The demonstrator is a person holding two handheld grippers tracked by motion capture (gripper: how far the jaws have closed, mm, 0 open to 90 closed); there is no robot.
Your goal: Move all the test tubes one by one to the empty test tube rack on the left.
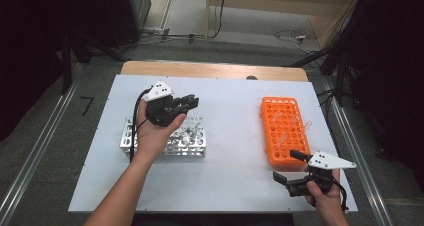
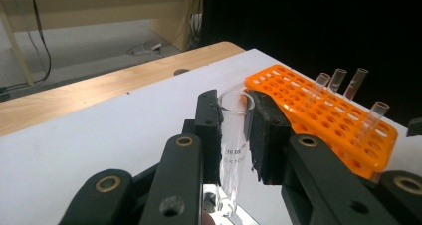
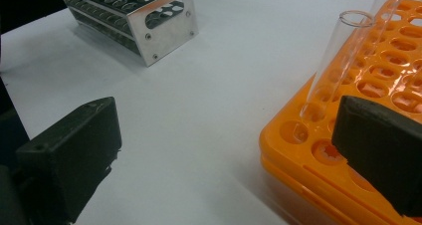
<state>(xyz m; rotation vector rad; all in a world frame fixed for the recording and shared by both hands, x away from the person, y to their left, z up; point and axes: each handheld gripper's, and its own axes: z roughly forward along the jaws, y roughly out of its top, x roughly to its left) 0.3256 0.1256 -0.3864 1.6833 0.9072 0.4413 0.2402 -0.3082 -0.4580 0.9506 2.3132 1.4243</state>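
Note:
My left gripper [image 1: 191,102] hangs above the right end of a silver metal tube rack [image 1: 195,141]. It is shut on a clear glass test tube [image 2: 234,140], which stands upright between the pads in the left gripper view, its open mouth level with the fingertips. An orange tube rack [image 1: 284,131] lies on the right of the white board, with a few clear tubes [image 2: 338,78] leaning in its holes. My right gripper [image 1: 290,166] is open at that rack's near corner. One jaw is over the rack's edge, beside a leaning tube [image 3: 338,51], and the other over the bare board.
The white board [image 1: 225,181] covers a wooden table whose far edge [image 1: 210,70] shows beyond it. The metal rack [image 3: 144,11] lies across the board from the right gripper. Cables trail over the floor behind the table.

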